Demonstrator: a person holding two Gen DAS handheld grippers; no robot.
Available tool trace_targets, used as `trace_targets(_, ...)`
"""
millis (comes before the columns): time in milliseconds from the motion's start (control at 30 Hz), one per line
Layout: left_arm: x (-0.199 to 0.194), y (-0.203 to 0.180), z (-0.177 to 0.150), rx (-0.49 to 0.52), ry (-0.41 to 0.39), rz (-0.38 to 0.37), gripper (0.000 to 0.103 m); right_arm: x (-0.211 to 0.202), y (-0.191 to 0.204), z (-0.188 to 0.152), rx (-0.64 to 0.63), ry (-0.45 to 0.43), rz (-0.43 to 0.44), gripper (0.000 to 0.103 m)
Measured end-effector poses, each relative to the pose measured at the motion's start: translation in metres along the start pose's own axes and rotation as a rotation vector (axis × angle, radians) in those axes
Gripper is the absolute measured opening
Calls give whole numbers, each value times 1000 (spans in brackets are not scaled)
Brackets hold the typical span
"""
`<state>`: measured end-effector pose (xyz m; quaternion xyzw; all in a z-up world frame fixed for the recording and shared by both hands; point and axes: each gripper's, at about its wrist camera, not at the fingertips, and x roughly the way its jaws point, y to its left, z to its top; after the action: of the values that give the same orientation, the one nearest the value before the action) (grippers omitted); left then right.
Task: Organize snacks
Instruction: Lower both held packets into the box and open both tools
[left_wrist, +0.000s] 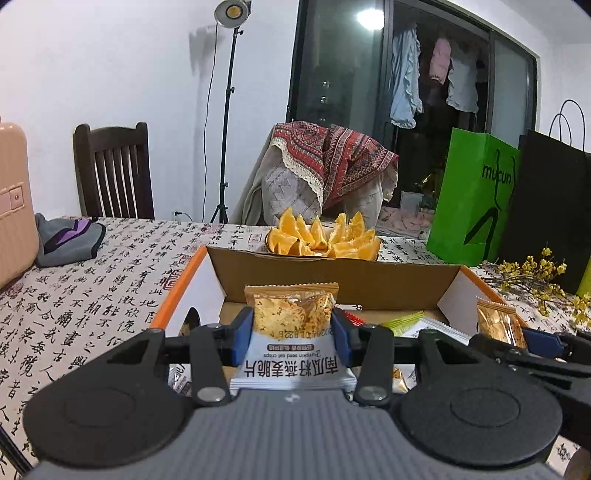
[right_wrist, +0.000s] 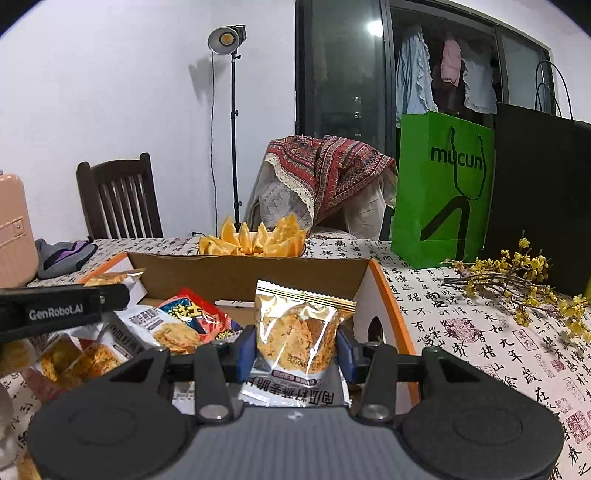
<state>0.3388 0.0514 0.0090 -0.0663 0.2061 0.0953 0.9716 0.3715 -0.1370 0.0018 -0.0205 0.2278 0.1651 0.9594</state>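
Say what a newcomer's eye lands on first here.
Dead centre in each wrist view: a crisp packet pinched upright, one in the left hand-held gripper and one in the right hand-held gripper, both over the open cardboard box. Behind the box sits a plate of orange wedges, and a bright green bag stands at the right.

Landmark: plate of orange wedges (left_wrist: 323, 238) sitting on calligraphy tablecloth (left_wrist: 92, 280) | dark wooden chair (left_wrist: 112, 171) standing behind-left | light stand (left_wrist: 227, 110) rising behind | patterned throw (left_wrist: 332, 162) draping just behind | green bag (left_wrist: 472, 199) standing right | yellow flower sprig (left_wrist: 535, 277) lying right, nearer | pink suitcase (left_wrist: 13, 206) sitting far left.
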Motion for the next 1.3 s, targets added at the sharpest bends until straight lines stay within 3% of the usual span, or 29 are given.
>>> trace_targets(100, -4, 1, -2, -5, -24, -16, 48, 0, -2, -2, 4, 7, -7, 47)
trace_targets(167, -8, 1, -3, -9, -37, -21, 59, 1, -2, -4, 5, 20, -4, 48)
trace_targets(233, -11, 1, -2, -16, -55, -16, 91, 1, -3, -5, 9, 22, 5, 61)
trace_targets(300, -15, 2, -2, -27, -73, -5, 103, -3, -3, -4, 15, 7, 0, 99)
trace_targets(333, -18, 3, -1, -34, -83, -5, 103, -5, -4, -4, 21, -7, 0, 103)
trace_targets(833, -20, 5, 2, -55, -81, 21, 103, -12, -11, 0, 63, -25, 6, 103)
trace_targets(1100, -48, 5, 19, -62, -91, -37, 103, -31, -13, 10, 77, -44, 37, 103)
trace_targets(1300, -76, 3, 27, -59, -74, -22, 103, -54, -14, 17, 66, -47, 48, 103)
